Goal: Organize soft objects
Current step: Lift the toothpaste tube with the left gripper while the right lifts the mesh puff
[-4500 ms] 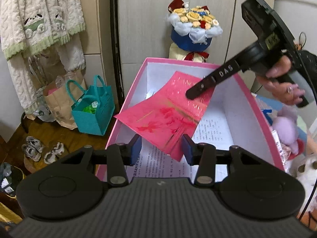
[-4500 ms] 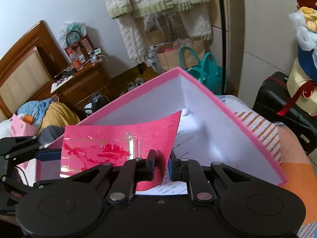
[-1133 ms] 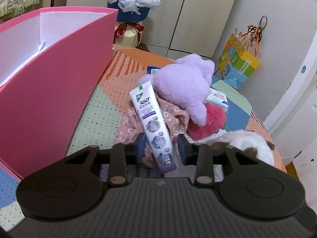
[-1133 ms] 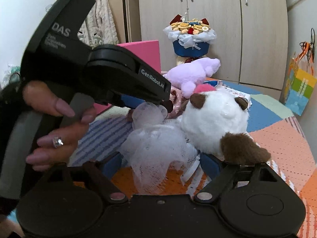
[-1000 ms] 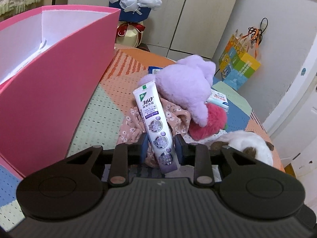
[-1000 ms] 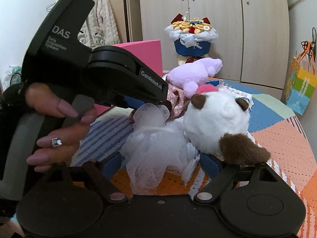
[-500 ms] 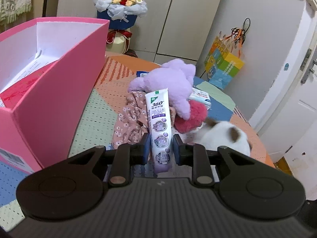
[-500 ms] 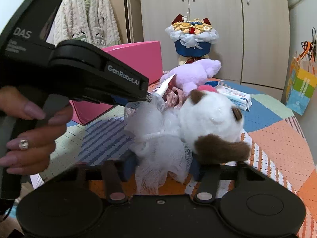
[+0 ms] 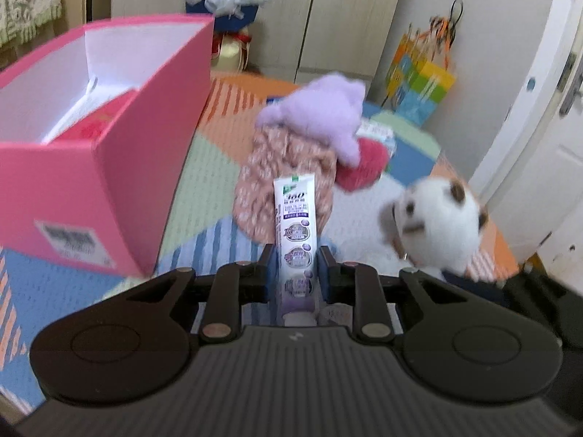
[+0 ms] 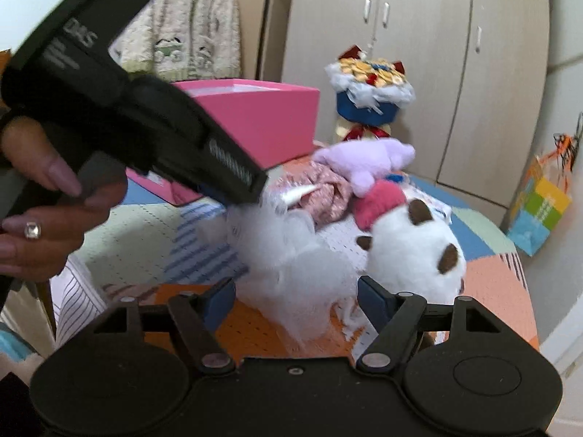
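Left gripper [image 9: 294, 269] pinches a white-and-purple toothpaste tube [image 9: 296, 240] between its pads; the tube stands up along the fingers and reads "360°" near its top, the smaller print too blurred to make out. Beyond it, at 12 o'clock, lies a floral pink cloth [image 9: 288, 182], with a lilac plush [image 9: 320, 116] and a red fluffy piece [image 9: 364, 164] on its far side. A white plush with brown patches [image 9: 437, 225] sits at 2 o'clock, and a pink box [image 9: 109, 167], open-topped with a printed label on its near wall, at 10 o'clock. Right gripper [image 10: 293, 300] has its jaws opening, with white netting [image 10: 298, 258] between them but not pressed by the pads. In the right wrist view the other tool's body at 10 o'clock shows "DAS", held by a hand [image 10: 47, 218] wearing a ring.
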